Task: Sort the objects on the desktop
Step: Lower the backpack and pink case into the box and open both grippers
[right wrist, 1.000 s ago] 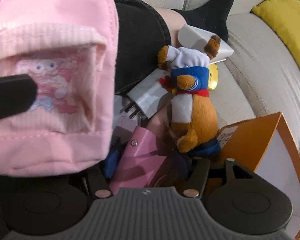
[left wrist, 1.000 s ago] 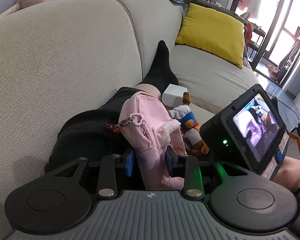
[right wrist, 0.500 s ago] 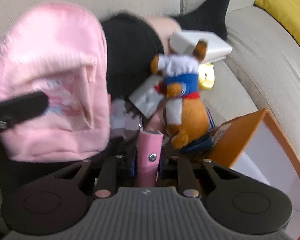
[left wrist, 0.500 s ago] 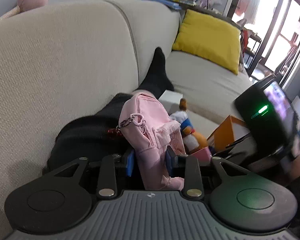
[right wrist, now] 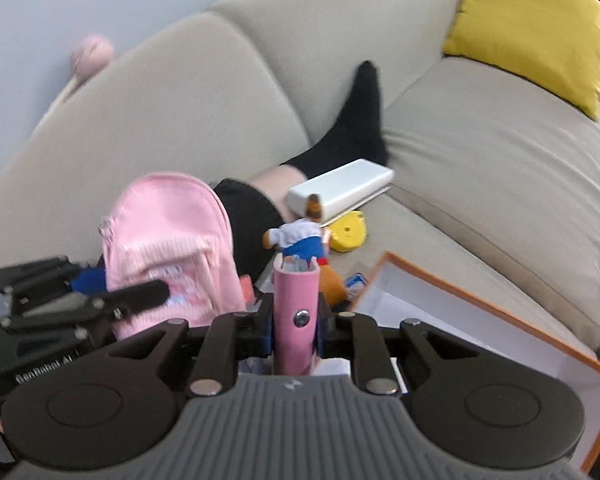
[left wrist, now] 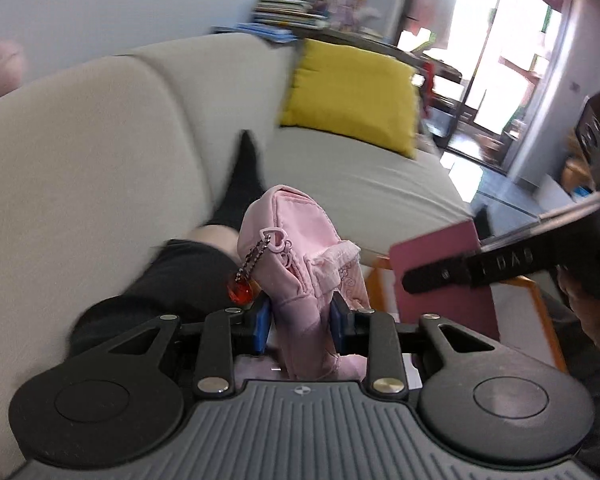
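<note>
Pink mini backpack (left wrist: pixel 300 268) sits upright low in the centre of the left wrist view, clamped at its lower part between the blue pads of the left tongs (left wrist: pixel 300 322). Top points up the frame, long axis near vertical. Bead chain with a red charm (left wrist: pixel 242 292) hangs off its zipper on the left side.

Right tongs (right wrist: pixel 296 334) clenched on a pink wallet-like case (right wrist: pixel 294 312); jaws have just been closing, case between them. Case stands on end, snap button facing the camera, long axis up the frame. In the left wrist view the same case shows flat-on at right, with the right tongs coming in from the right edge.

Surface: beige fabric sofa (right wrist: pixel 480 168), seat and rounded backrest filling most of both views. Yellow cushion (right wrist: pixel 532 28) upper right. A person's leg in a black sock (right wrist: pixel 360 116) lies across the seat.

On the seat, centre of the right wrist view: white box (right wrist: pixel 348 188), yellow round item (right wrist: pixel 348 234) just below it, small plush toy in blue and white (right wrist: pixel 300 240) directly behind the case. Orange-edged white box (right wrist: pixel 480 328) at lower right.

Room: pale wall upper left, stacked books (left wrist: pixel 288 12) behind the sofa, bright glass door (left wrist: pixel 492 52) upper right. Both views motion-blurred.
</note>
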`<act>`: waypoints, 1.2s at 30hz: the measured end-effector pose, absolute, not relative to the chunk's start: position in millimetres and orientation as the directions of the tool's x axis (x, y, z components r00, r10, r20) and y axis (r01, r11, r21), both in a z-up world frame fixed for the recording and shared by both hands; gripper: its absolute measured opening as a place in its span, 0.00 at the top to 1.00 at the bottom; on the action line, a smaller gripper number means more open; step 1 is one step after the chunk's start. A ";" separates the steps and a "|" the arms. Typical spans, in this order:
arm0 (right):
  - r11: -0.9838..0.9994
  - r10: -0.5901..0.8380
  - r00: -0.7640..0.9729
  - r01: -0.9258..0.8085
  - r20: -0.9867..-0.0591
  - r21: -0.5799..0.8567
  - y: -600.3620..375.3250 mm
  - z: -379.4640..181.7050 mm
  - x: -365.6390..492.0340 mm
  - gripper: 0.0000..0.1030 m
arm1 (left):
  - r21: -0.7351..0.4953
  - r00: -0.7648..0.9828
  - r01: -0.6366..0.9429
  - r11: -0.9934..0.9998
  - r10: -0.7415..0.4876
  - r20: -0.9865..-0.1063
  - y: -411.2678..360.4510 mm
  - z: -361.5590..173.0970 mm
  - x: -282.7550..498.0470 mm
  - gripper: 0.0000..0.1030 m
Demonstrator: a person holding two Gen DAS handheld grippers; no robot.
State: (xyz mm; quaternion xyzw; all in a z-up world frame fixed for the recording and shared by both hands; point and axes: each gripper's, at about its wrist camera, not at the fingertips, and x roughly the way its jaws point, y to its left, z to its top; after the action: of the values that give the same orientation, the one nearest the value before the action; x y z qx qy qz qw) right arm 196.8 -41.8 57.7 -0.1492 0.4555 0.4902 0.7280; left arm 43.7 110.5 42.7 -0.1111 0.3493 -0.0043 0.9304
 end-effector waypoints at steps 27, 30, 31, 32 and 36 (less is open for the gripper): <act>0.726 0.444 -0.021 -0.577 -0.896 0.374 -128.3 -77.1 239.3 0.81 | 0.071 0.404 0.373 0.925 -0.093 -0.910 -38.8 -39.5 88.6 0.65; 0.727 0.434 -0.054 -0.569 -0.899 0.385 -120.7 -90.1 239.7 0.81 | 0.077 0.375 0.381 0.921 -0.078 -0.924 -40.3 -44.5 90.7 0.62; 0.725 0.434 -0.066 -0.566 -0.899 0.392 -118.5 -93.7 239.1 0.81 | 0.071 0.366 0.379 0.923 -0.079 -0.927 -40.3 -45.6 91.3 0.61; 0.725 0.430 -0.071 -0.568 -0.900 0.391 -115.5 -97.0 238.0 0.81 | 0.067 0.359 0.378 0.923 -0.079 -0.930 -39.5 -46.9 91.6 0.61; 0.728 0.417 -0.082 -0.566 -0.905 0.387 -108.0 -107.1 236.8 0.81 | 0.030 0.343 0.377 0.926 -0.109 -0.933 -37.2 -45.9 90.2 0.56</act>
State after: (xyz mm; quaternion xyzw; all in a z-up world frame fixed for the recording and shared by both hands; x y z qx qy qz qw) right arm 236.8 -108.0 -107.1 -0.0582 0.6392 0.3638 0.6750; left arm 90.2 -37.2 -45.9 0.1210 0.5533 -0.1497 0.8104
